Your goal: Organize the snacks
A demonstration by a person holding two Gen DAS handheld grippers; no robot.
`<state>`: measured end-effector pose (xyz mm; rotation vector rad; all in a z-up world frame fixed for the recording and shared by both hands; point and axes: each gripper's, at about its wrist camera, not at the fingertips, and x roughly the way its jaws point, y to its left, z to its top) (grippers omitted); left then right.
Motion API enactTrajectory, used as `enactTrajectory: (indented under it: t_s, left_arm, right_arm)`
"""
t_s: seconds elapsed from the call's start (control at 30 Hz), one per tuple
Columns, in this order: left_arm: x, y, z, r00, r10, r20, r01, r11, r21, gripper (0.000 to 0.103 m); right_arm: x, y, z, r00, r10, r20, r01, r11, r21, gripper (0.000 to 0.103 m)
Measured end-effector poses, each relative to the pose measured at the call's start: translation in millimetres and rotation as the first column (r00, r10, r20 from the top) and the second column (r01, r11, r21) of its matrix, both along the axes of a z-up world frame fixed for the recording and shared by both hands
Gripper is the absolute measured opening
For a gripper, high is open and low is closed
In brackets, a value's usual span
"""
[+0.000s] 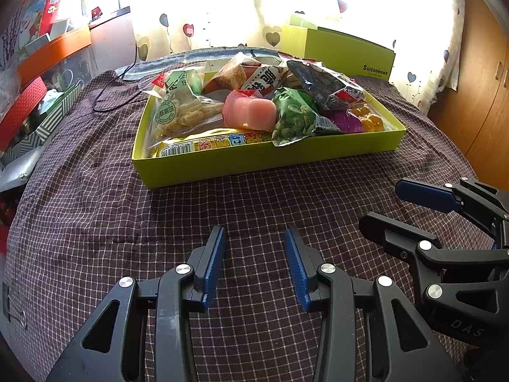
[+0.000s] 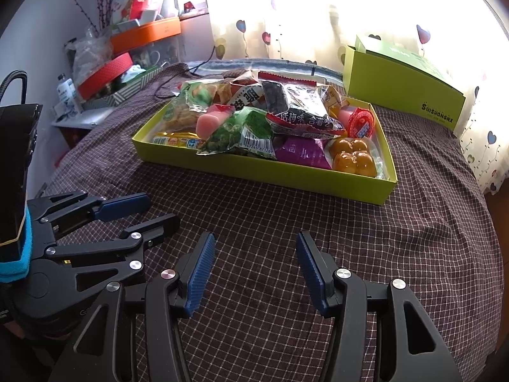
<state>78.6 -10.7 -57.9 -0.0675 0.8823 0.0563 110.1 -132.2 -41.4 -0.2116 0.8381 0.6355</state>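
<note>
A shallow yellow-green box [image 1: 254, 162] [image 2: 286, 176] lies on the checked cloth, heaped with snack packets. Among them are a green pea bag [image 1: 294, 117] [image 2: 241, 130], a pink jelly [image 1: 249, 109] [image 2: 211, 119], a dark plum bag [image 1: 324, 82] [image 2: 299, 108], a purple packet [image 2: 302, 152], yellow buns [image 2: 353, 157] and a red jelly cup [image 2: 359, 122]. My left gripper [image 1: 254, 238] [image 2: 160, 208] is open and empty over the cloth, short of the box. Beside it my right gripper [image 2: 256, 242] [image 1: 381, 205] stands open wider, also empty.
A second yellow-green box [image 1: 343, 51] [image 2: 400, 95] stands behind the first, by the curtain. Stacked orange, red and striped boxes [image 2: 127, 63] crowd the left side. A black cable [image 1: 111, 95] crosses the cloth at the back left. A wooden cabinet [image 1: 477, 95] is at right.
</note>
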Motion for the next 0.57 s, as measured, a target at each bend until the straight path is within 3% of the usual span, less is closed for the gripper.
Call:
enactTrajectory:
  t_s: [0.57]
  left_arm:
    - [-1.1, 2.2, 0.3, 1.000, -0.008, 0.001, 0.008, 1.000, -0.008, 0.040]
  right_arm:
    - [-0.8, 1.8, 0.7, 1.000, 0.008, -0.001, -0.008, 1.000, -0.003, 0.053]
